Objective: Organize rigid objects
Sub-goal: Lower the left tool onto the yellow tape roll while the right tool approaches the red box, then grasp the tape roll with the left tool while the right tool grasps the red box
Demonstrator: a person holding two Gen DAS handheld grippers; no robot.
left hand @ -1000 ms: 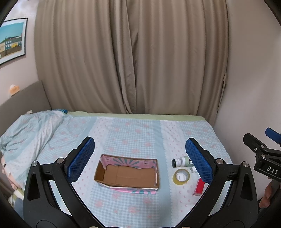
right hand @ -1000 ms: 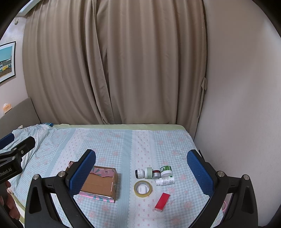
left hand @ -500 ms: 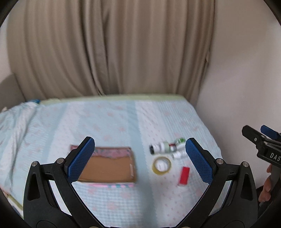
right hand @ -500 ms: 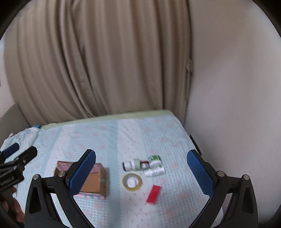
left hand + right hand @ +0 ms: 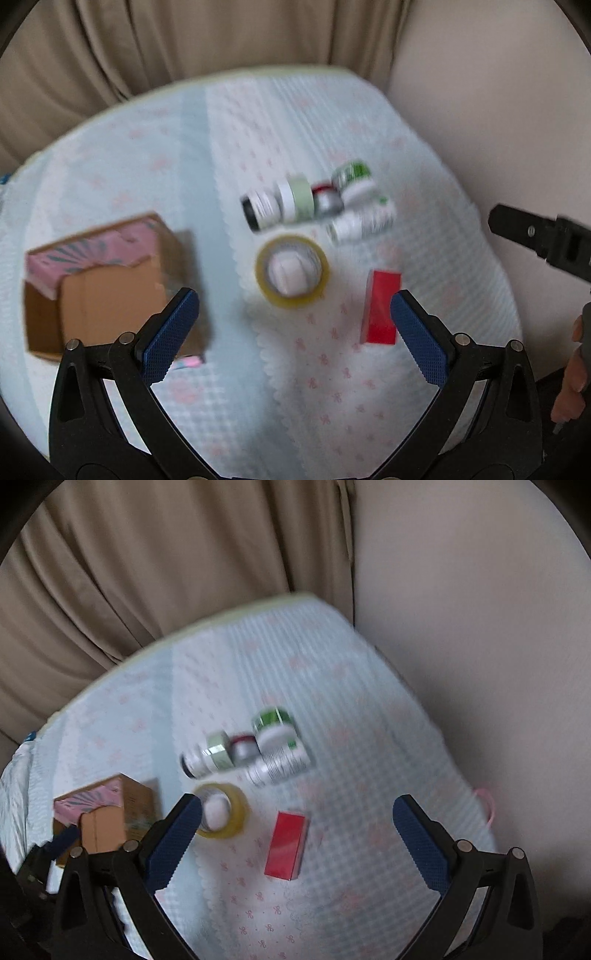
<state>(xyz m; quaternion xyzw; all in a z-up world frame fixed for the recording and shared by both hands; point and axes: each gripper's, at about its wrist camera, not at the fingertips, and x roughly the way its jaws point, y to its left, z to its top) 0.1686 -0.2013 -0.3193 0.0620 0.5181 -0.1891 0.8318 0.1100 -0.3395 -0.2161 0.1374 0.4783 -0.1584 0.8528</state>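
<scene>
Approach step, nothing picked yet: left hand-held gripper [image 5: 295, 325] and right hand-held gripper [image 5: 297, 829] both hang wide open and empty above the bed w/ pale blue-pink patterned sheet [image 5: 325, 387]. Yellow roll of clear tape [image 5: 291, 271], flat red rectangular box [image 5: 286, 845] and blurry cluster of small white bottles [image 5: 314, 203] lie centre frame; open brown cardboard box w/ pink printed flaps [image 5: 99, 288] at left. Next, prob. lower onto one item, close, carry to box.

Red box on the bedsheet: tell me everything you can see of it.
The red box is small, rectangular and plain, likely cardboard, with no legible print in the blur. It lies flat on the patterned bedsheet, long axis pointing roughly away from the cameras, right of the yellow tape roll and apart from it. Nothing grips it.
</scene>
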